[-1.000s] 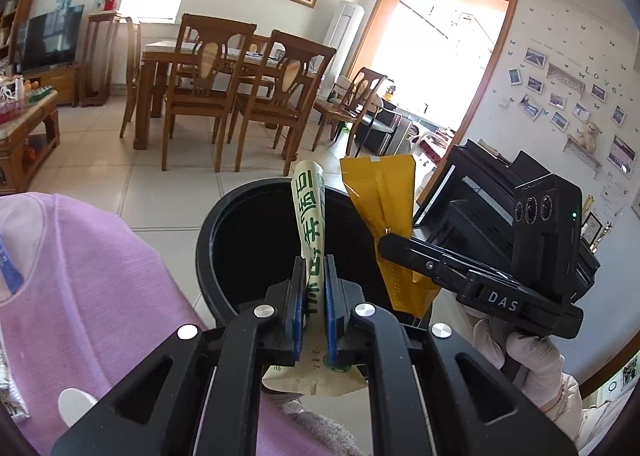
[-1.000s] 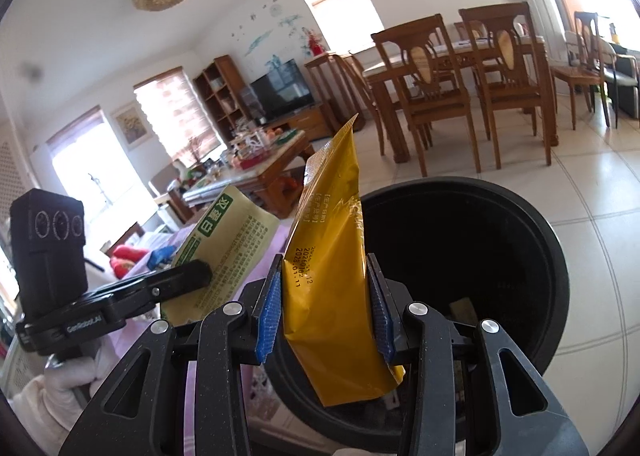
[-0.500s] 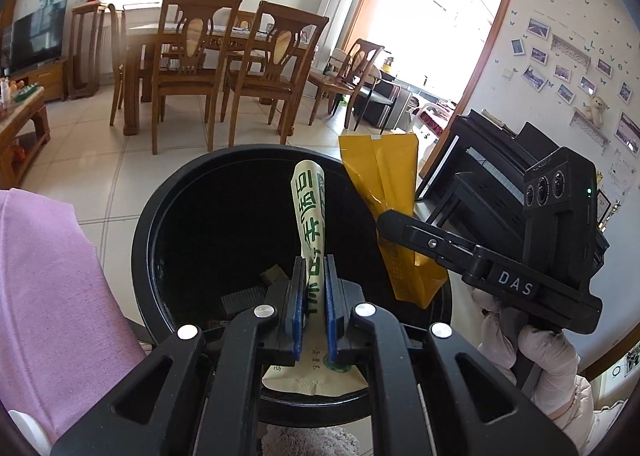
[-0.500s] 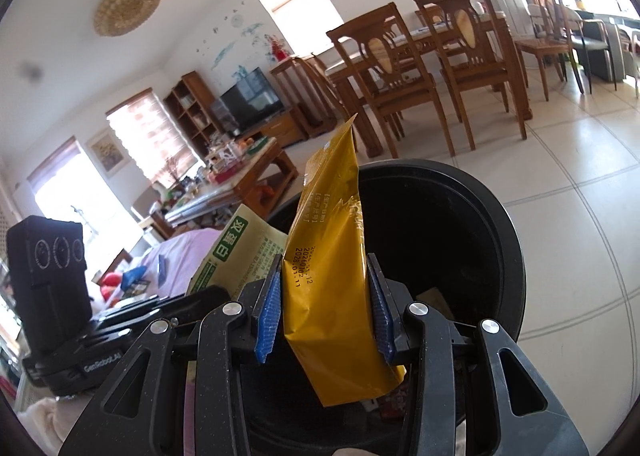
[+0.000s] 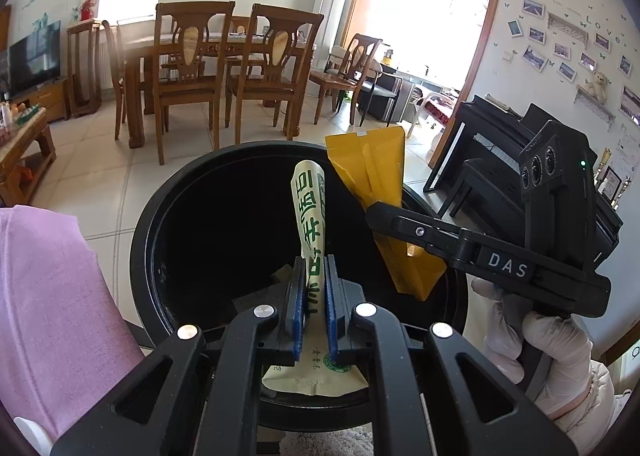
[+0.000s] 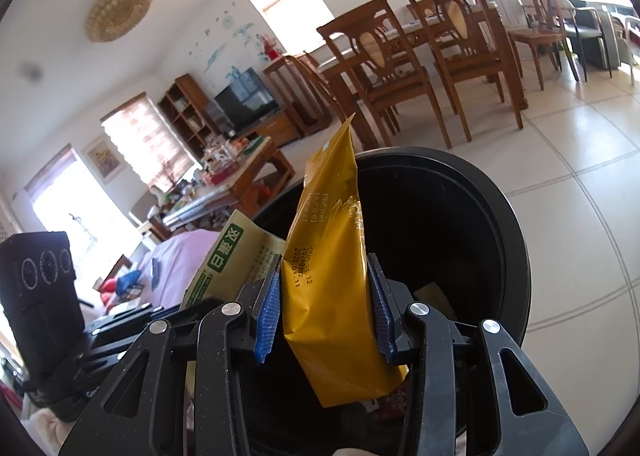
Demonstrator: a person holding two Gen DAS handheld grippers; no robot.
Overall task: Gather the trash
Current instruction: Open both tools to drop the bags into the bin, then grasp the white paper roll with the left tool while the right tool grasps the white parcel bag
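Both wrappers (image 5: pixel 310 216) upright; over bin (image 5: pixel 160 216)

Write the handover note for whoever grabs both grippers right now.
Left gripper: shut on the cream packet with green print, held over the black bin.
Right gripper: shut on the yellow pouch, also over the bin's mouth.
Done: both pieces carried to the bin; some scraps already lie at its bottom.
Left: open each gripper to drop its piece in.

you see wooden dining chairs (image 5: pixel 192 68) around a table, a black piano (image 5: pixel 492 144), and a television (image 6: pixel 246 104).
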